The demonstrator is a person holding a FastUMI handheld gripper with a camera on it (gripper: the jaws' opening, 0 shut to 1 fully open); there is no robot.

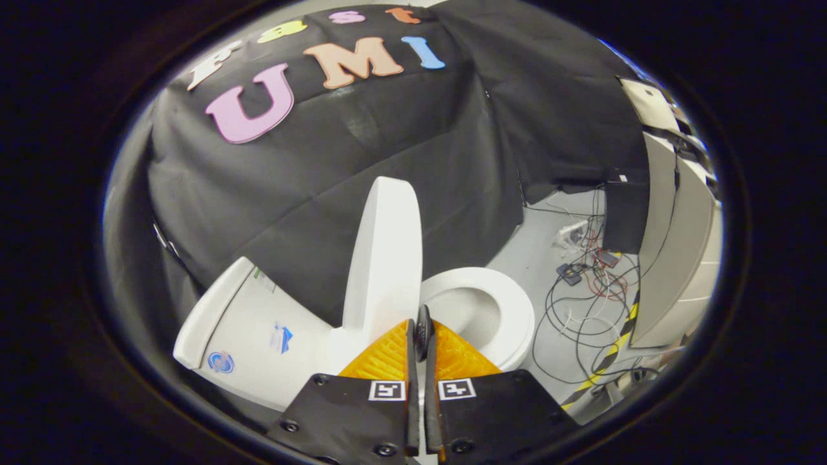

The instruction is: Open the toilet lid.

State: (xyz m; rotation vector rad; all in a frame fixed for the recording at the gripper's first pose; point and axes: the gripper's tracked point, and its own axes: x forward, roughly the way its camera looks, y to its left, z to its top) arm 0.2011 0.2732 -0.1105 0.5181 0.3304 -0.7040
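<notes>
Toilet lid [382, 258] is standing nearly upright, looking stiff, slick, hinged plastic, so I'd be pushing its free edge. Gripper [423, 329] is sitting closed, gripping nothing.

Beyond my tool [420, 336], whose fingers are closed together with nothing between them, the pale grey floor [549, 239] carries the toilet [478, 310]. Past the toilet a tangle of cables [581, 303] lies on the floor with small boxes [572, 272] among them. A yellow-and-black tape strip [610, 352] runs along the floor beside the cables.
</notes>
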